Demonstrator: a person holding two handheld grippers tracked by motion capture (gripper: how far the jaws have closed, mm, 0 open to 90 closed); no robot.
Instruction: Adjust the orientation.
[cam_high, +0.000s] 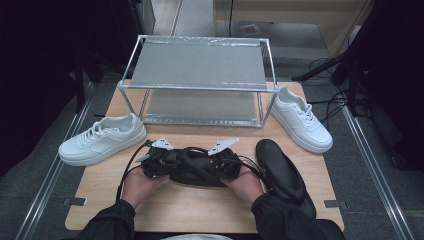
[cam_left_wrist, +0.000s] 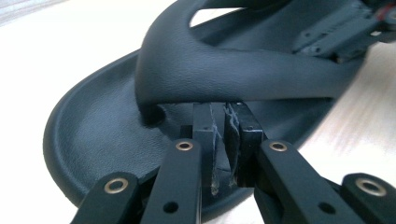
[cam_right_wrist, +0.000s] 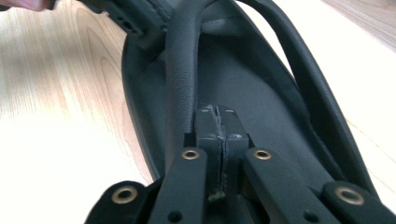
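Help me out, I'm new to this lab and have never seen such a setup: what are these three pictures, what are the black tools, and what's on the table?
A person sits at a wooden table and holds a hand tool in each hand: the left gripper and the right gripper, each with two black jaws.

The wide picture comes from a camera above, looking down. The two close-ups come from small cameras riding on each gripper, looking along its jaws.

Both grippers meet over a black flip-flop, seen close in the left gripper view and the right gripper view. Their jaws look closed, or nearly so, resting at its straps; whether they pinch anything I cannot tell.

Also there: a second black flip-flop, two white sneakers, and a metal two-tier shoe rack.
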